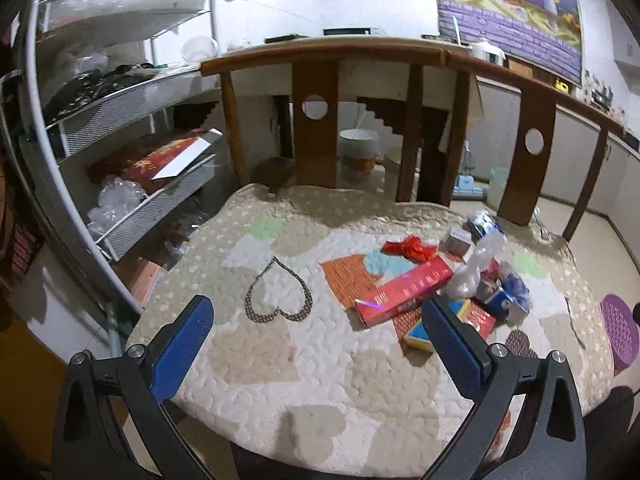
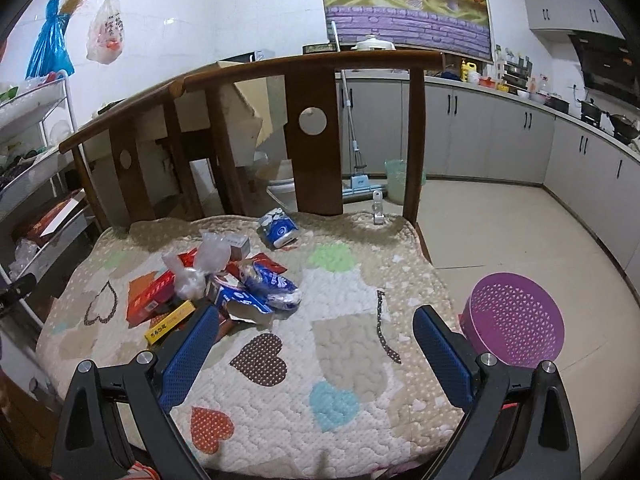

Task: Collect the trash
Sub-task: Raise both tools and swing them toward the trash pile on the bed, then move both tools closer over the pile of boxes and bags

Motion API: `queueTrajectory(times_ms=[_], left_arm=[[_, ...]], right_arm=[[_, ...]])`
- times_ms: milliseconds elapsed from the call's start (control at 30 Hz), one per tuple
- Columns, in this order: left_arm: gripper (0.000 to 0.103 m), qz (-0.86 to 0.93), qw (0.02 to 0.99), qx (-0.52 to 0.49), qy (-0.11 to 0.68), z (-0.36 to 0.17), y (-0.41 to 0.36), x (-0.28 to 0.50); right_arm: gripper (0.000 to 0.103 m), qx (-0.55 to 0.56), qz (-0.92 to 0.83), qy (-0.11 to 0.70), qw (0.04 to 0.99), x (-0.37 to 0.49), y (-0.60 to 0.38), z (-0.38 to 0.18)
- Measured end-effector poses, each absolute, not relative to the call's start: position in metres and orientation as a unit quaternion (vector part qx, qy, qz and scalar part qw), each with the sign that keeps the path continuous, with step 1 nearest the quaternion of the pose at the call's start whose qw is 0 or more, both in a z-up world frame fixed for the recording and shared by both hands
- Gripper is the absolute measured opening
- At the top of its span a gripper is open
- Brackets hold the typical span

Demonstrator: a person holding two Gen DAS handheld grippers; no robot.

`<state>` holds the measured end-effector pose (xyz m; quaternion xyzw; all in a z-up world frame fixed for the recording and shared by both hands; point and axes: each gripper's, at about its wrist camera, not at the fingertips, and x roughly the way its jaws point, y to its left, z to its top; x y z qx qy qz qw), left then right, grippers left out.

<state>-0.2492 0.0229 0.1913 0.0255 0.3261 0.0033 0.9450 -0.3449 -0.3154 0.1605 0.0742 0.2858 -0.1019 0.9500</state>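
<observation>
I held my left tool [image 1: 318, 320] and right tool [image 2: 316, 330] level above the quilted cushion [image 2: 344, 344], both spread wide and empty. The trash pile [image 2: 224, 284] lay on the cushion ahead; the purple basket [image 2: 516, 320] stood, I think, on the floor beside it.

Quilted cloth cushion [image 2: 344, 320], glossy wooden chair back [image 2: 312, 136], perforated plastic basket [image 2: 516, 320].

We record a quilted heart-patterned cushion [image 2: 280, 360] filling the frame's centre. A trash pile [image 2: 224, 288] lies at its centre left: red box [image 1: 404, 292], yellow box [image 2: 170, 322], clear bag [image 2: 200, 270], blue wrappers [image 2: 268, 284]. A blue pack [image 2: 278, 230] lies apart, upper centre.
</observation>
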Motion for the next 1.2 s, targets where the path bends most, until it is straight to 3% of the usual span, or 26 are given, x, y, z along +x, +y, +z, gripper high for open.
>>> queueTrajectory(times_ms=[467, 1200], left_arm=[[0.103, -0.021, 0.945, 0.04, 0.324, 0.183, 0.018, -0.251], [0.103, -0.013, 0.923, 0.035, 0.383, 0.14, 0.022, -0.238]], right_arm=[[0.099, 0.066, -0.073, 0.299, 0.949, -0.343, -0.305, 0.153], [0.099, 0.063, -0.043, 0.338, 0.938, -0.334, -0.293, 0.129]])
